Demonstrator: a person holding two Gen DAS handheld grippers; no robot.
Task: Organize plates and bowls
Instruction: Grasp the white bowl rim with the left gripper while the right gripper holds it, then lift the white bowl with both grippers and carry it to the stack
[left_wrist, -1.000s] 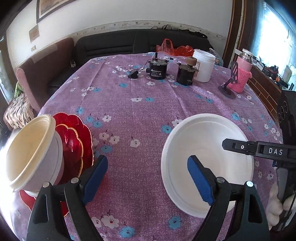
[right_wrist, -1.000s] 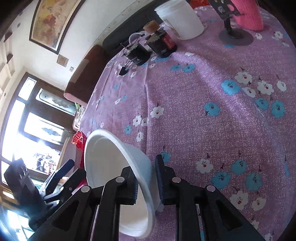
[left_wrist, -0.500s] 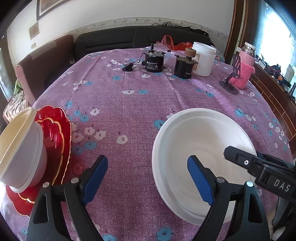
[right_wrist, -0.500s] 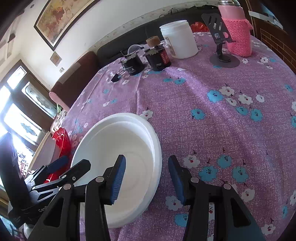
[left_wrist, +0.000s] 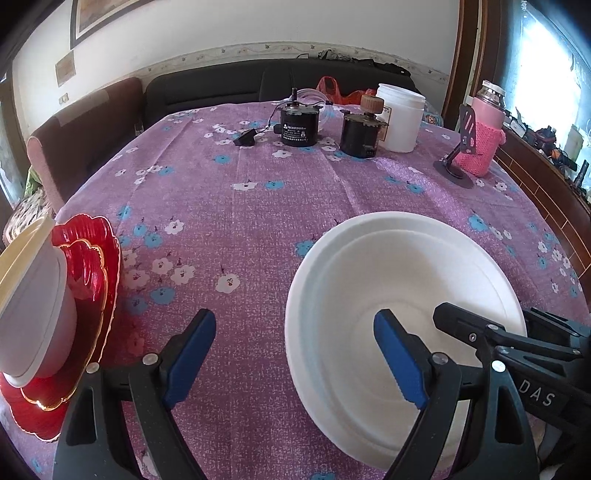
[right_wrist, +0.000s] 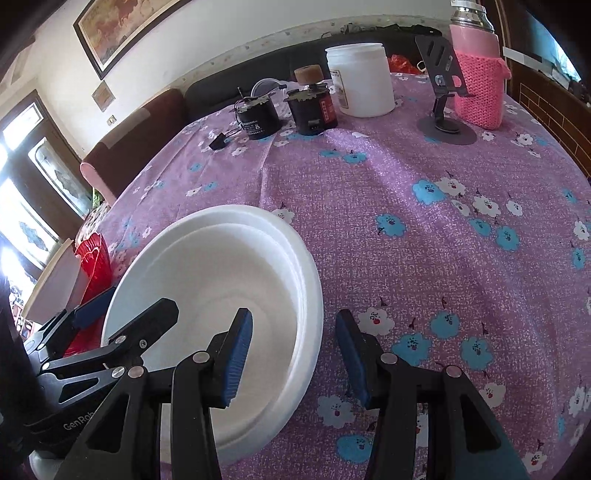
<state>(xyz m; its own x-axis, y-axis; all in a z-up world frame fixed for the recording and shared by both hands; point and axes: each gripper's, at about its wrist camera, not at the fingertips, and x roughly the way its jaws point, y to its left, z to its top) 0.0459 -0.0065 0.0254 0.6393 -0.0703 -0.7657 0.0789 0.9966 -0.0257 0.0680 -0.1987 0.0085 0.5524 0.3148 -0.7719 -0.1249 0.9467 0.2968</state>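
White bowl (right_wrist: 221, 280) rim sits between the parted right gripper (right_wrist: 293, 358) pads.

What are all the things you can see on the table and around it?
white bowl: 1, white, near edge of table
red plates: 2 stacked, red with gold rims, left edge
cream bowl: 1, cream, on the red plates
motors: 2, black, far side
jar: 1, white, far side
flask: 1, pink cover, far right
phone stand: 1, grey, beside flask
tablecloth: 1, purple, flowered
left gripper: open
right gripper: open, astride bowl rim
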